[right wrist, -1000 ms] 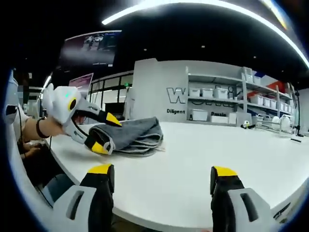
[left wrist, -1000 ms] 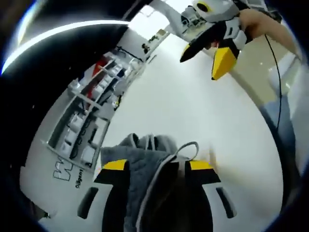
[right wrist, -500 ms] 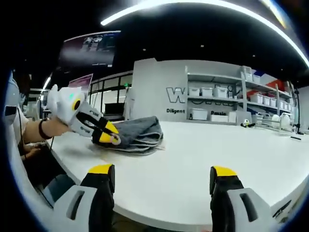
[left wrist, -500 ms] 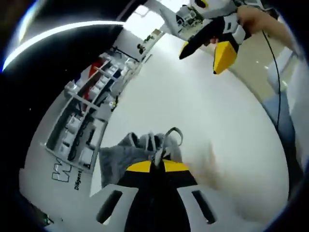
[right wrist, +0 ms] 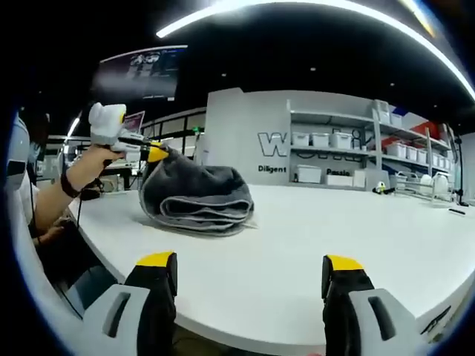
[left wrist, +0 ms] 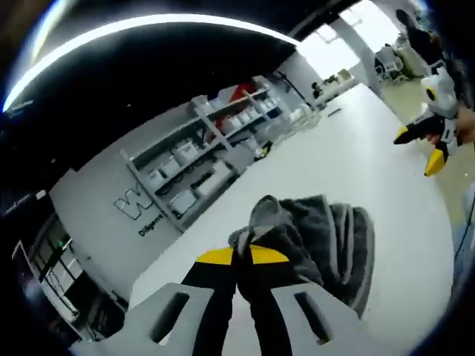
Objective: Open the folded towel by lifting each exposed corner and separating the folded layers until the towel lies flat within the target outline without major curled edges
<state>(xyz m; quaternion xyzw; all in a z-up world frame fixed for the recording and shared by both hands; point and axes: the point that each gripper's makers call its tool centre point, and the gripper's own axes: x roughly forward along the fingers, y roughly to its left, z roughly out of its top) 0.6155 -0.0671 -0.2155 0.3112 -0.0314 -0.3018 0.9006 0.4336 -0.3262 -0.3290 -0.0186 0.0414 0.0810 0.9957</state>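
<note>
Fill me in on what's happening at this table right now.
A person is unfolding a grey towel on a white table with two hand-held claws. The left claw is shut on a corner of the towel's top layer and holds it up off the stack, while the lower folds lie on the table. The right claw is open and hangs near the table's edge, apart from the towel. The towel is not yet flat.

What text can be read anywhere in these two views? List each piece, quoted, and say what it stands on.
"W", then cut off by shelving: large outlined letters on the grey wall.
"Diligent": small line below those letters on the same wall.
Dark hanging screen: its writing is too blurred to read.
Shelf bins: no label can be read.
</note>
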